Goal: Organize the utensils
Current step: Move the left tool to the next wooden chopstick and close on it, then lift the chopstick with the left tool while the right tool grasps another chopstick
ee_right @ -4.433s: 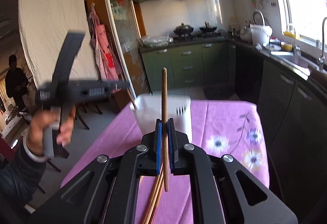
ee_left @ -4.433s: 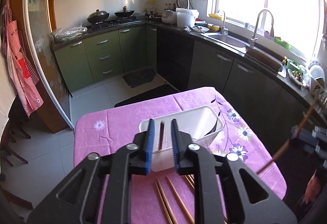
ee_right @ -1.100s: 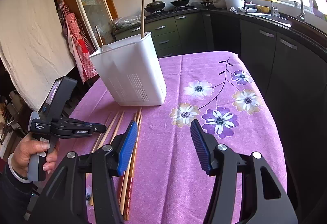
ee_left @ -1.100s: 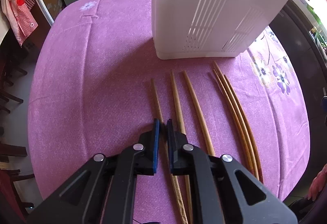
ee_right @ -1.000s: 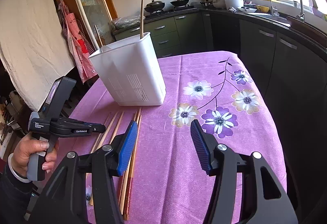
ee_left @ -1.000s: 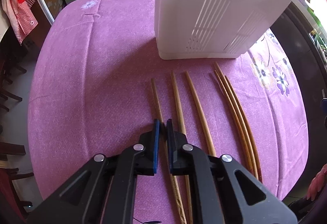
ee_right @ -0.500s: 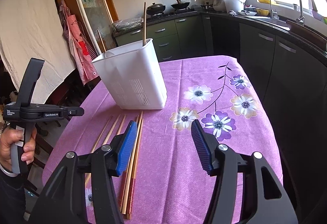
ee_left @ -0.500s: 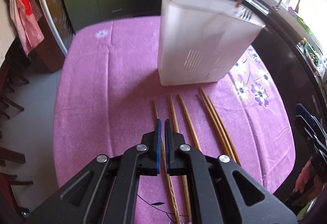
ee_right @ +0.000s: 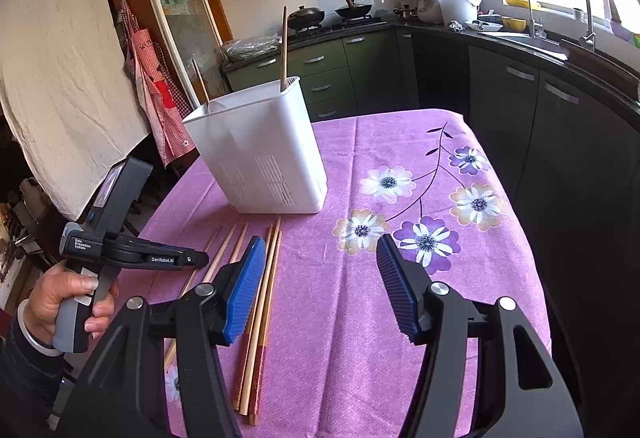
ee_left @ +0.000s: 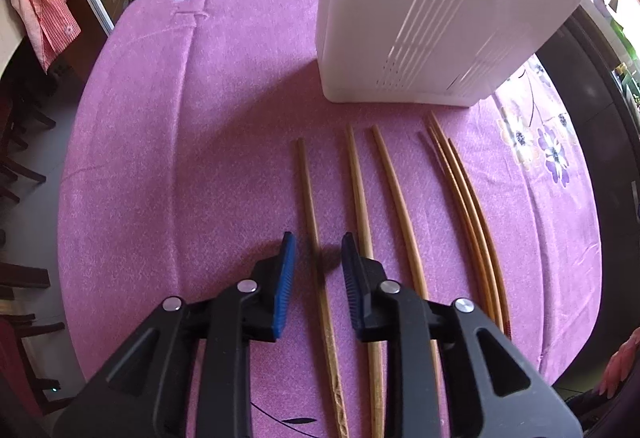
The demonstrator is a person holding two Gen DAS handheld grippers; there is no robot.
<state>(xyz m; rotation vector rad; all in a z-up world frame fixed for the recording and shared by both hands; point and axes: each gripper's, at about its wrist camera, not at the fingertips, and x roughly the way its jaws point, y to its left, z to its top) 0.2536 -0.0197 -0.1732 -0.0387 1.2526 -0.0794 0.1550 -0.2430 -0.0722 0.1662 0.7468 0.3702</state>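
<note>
Several wooden chopsticks lie side by side on the purple tablecloth in front of a white slotted utensil holder (ee_left: 432, 10). My left gripper (ee_left: 316, 250) is open, low over the cloth, with its jaws on either side of the leftmost chopstick (ee_left: 310, 206). Two more single chopsticks (ee_left: 360, 194) and a bundle of three (ee_left: 464, 190) lie to its right. My right gripper (ee_right: 320, 246) is wide open and empty above the table's near edge, beside the bundle (ee_right: 266, 278). The holder (ee_right: 260, 150) has two chopsticks (ee_right: 283, 46) standing in it. The left gripper also shows in the right wrist view (ee_right: 200, 259).
The table has a purple flowered cloth (ee_right: 420, 230) and rounded edges. Dark chairs (ee_left: 16, 142) stand to the left. Green kitchen cabinets (ee_right: 340, 74), a stove with pots and a sink counter (ee_right: 540, 42) run behind and to the right.
My left gripper has dropped back down towards the cloth and opened around the leftmost chopstick. My right gripper has stayed open and nearly still.
</note>
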